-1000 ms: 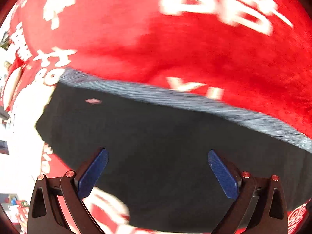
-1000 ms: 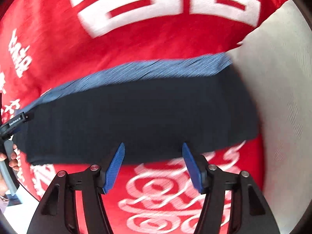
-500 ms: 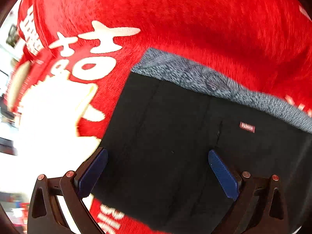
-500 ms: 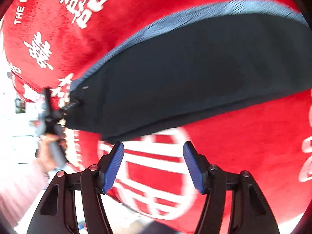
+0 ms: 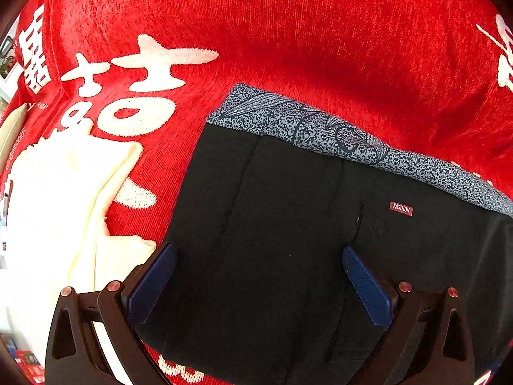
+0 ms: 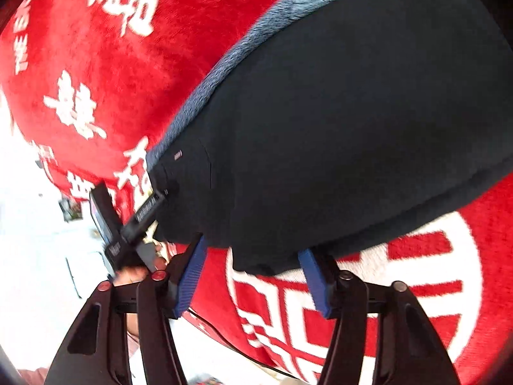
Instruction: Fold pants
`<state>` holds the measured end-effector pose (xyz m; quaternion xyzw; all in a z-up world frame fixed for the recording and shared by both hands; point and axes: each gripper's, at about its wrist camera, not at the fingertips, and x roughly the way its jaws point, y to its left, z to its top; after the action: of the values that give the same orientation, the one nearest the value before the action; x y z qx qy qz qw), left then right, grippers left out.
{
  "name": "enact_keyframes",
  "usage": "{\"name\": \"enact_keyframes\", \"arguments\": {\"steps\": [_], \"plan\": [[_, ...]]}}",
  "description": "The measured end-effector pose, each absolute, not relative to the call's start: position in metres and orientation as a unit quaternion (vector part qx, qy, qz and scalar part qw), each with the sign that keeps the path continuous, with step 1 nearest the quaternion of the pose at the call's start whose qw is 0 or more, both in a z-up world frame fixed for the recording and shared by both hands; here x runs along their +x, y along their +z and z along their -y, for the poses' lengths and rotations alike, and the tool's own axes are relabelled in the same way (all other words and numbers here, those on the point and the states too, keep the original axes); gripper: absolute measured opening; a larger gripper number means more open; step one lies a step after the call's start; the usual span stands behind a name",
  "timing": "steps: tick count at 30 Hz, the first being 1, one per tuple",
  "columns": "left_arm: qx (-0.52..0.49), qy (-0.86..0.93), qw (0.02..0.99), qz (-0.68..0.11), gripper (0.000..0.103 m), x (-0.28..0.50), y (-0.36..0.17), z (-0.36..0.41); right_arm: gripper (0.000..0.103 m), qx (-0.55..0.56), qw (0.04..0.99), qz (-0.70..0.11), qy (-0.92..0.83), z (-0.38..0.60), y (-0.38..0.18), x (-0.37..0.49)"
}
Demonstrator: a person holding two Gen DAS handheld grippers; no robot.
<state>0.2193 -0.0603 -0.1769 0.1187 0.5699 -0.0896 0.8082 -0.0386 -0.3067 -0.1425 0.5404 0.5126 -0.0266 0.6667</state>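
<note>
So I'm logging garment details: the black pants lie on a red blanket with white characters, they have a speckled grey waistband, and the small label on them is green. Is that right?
Not quite: the label is dark red with pale lettering reading FASHION, not green. The left wrist view shows it clearly. The rest holds: the black pants lie on the red blanket with white characters, and the waistband is speckled grey.

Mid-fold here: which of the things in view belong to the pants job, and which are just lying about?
Job:
- black pants with grey patterned waistband
- left gripper, open over the pants
- right gripper, jaws just closing around the pants' near edge

Lying about:
- red blanket with white lettering
- cream cloth
</note>
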Motion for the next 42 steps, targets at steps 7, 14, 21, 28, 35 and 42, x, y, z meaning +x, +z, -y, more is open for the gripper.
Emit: {"name": "enact_keyframes", "arguments": {"steps": [7,14,21,28,35,42], "plan": [[0.145,-0.107,0.790,-0.586,0.103,0.225,-0.171,0.059,0.009,0.517,0.688,-0.508,-0.036,0.311,-0.110,-0.029],[0.151,-0.105,0.792,-0.582,0.103,0.224,-0.173,0.060,0.005,0.465,0.671,-0.574,-0.069,0.299,-0.141,-0.046],[0.141,-0.130,0.785,-0.589,0.103,0.213,-0.145,0.087,0.020,0.371,0.710,-0.596,-0.059,0.312,-0.095,-0.044],[0.168,-0.114,0.790,-0.579,0.103,0.232,-0.164,0.143,0.020,0.257,0.754,-0.593,-0.119,0.353,-0.078,-0.015],[0.146,-0.045,0.799,-0.582,0.103,0.282,-0.192,0.127,0.022,0.224,0.746,-0.613,-0.131,0.365,-0.109,-0.019],[0.142,-0.045,0.792,-0.592,0.103,0.274,-0.173,0.123,0.055,0.234,0.754,-0.605,-0.105,0.363,-0.111,-0.018]]}}
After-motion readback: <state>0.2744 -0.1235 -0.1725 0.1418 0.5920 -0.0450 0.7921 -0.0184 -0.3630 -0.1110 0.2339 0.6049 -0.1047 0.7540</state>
